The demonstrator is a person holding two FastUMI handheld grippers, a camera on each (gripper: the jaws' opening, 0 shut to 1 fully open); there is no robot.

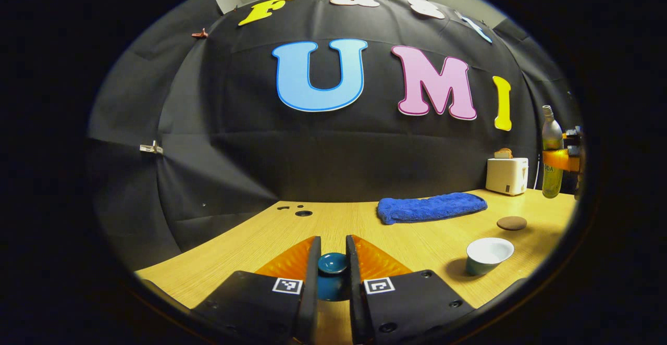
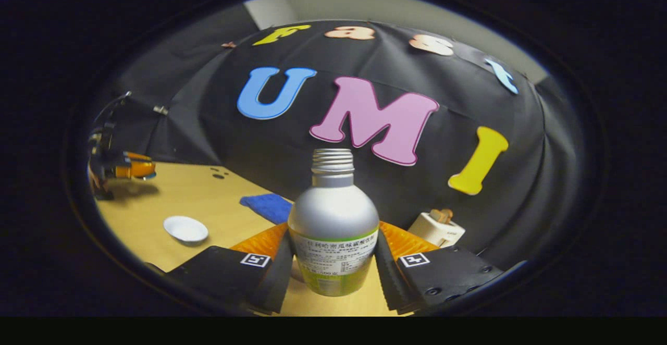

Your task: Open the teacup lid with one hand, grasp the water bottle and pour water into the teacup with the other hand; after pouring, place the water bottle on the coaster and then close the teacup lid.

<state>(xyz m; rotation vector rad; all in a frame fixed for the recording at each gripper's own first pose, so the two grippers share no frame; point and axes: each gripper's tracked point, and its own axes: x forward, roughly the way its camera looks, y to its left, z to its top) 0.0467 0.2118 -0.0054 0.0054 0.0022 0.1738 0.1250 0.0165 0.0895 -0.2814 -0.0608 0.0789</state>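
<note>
Black cloth backs a wooden counter (image 1: 250,241). The lid (image 1: 332,263) is pinched between the narrowly parted fingers of the left tool (image 1: 332,277), held off to the left so the teacup (image 1: 488,255) stands uncovered. The water bottle (image 2: 333,230), uncapped and upright, is clamped by the right tool (image 2: 333,267) and raised, presumably ready for pouring. The coaster (image 1: 511,223) lies just beyond the cup, kept free for the bottle.
</note>
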